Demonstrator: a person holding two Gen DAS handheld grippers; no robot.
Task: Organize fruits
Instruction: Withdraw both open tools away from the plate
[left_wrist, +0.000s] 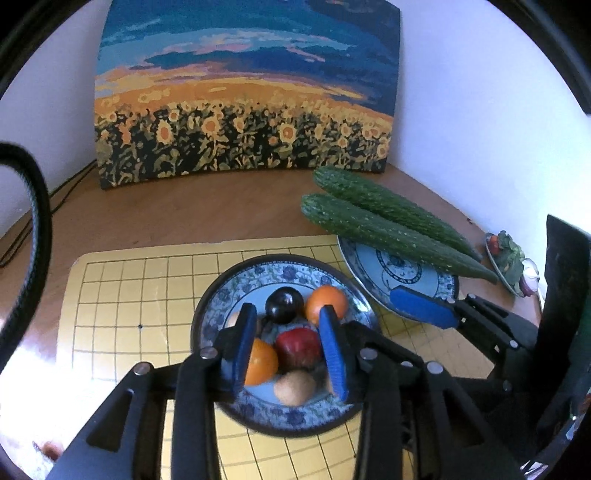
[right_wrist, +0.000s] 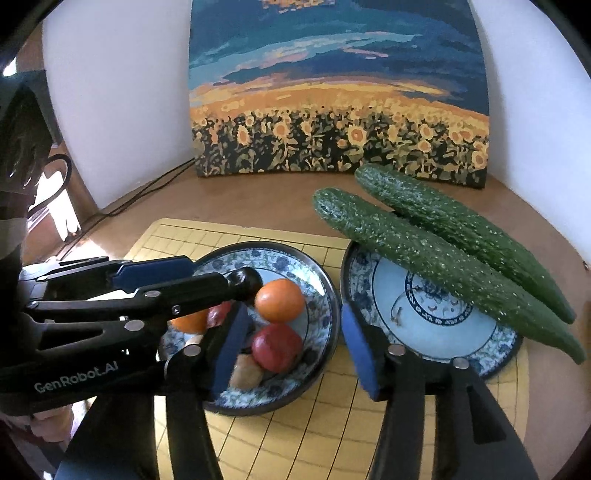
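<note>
A blue-patterned plate (left_wrist: 221, 299) (right_wrist: 317, 291) holds two oranges (left_wrist: 327, 303) (right_wrist: 280, 300), a red apple (left_wrist: 298, 346) (right_wrist: 277, 346), a dark plum (left_wrist: 283, 305), and a tan fruit (left_wrist: 294, 387). My left gripper (left_wrist: 290, 336) is open, its jaws just above this fruit. A second plate (right_wrist: 436, 325) (left_wrist: 424, 273) to the right carries two cucumbers (right_wrist: 443, 258) (left_wrist: 388, 229) across its far rim. My right gripper (right_wrist: 291, 343) is open and empty, straddling the gap between the two plates.
Both plates stand on a yellow gridded mat (left_wrist: 122, 295) (right_wrist: 332, 413) on a wooden table (left_wrist: 203, 214). A sunflower painting (left_wrist: 243, 96) leans on the wall behind. A small dish of garnish (left_wrist: 511, 258) sits at the far right. Cables (right_wrist: 147, 192) trail at the left.
</note>
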